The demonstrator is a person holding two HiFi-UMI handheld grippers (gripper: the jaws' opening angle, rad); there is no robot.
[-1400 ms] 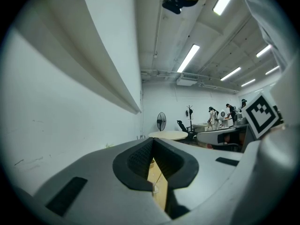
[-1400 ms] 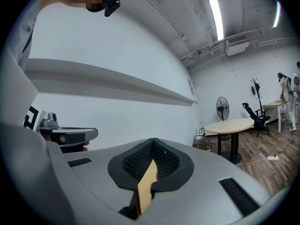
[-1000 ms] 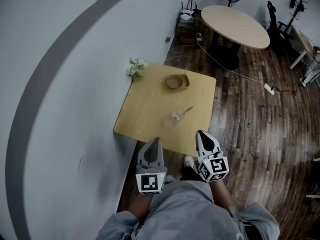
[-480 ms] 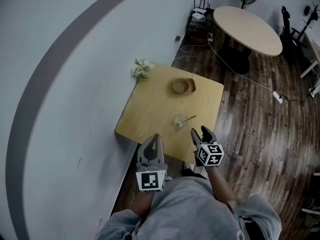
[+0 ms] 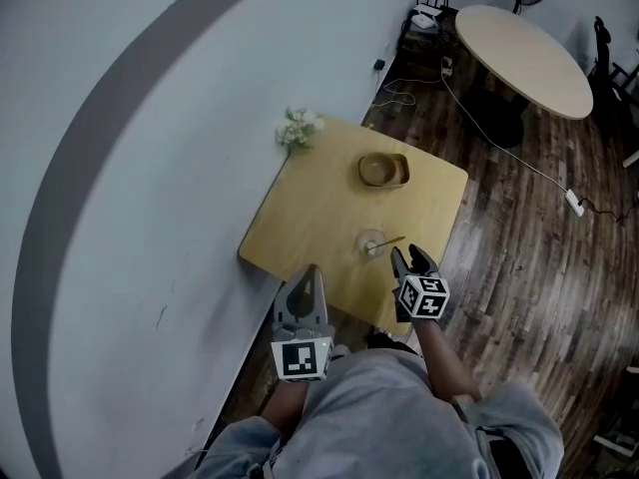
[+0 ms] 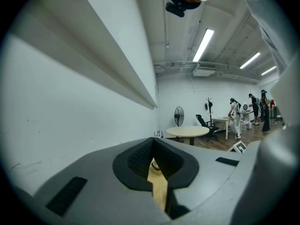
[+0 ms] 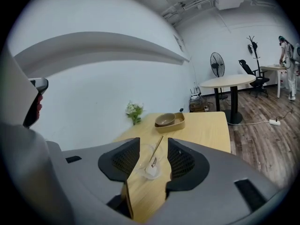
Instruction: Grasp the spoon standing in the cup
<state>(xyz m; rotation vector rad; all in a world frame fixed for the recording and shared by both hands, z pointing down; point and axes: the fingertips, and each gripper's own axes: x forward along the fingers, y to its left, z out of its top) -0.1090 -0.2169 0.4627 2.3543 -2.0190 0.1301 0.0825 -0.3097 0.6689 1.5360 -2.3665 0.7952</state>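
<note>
A clear cup stands near the front edge of the square wooden table, with a thin spoon leaning out of it to the right. In the right gripper view the cup and the spoon show just ahead, framed by the two jaws. My right gripper hovers right beside the cup; its jaws stand apart and are closing, with nothing between the pads. My left gripper hangs shut at the table's near edge, left of the cup.
A tan bowl in a tray sits further back on the table, and a small bunch of flowers is at its far left corner by the curved wall. A round table and floor cables lie beyond.
My right gripper has moved forward over the table's edge up to the cup, and its jaws have come apart. The left gripper has stayed where it was.
</note>
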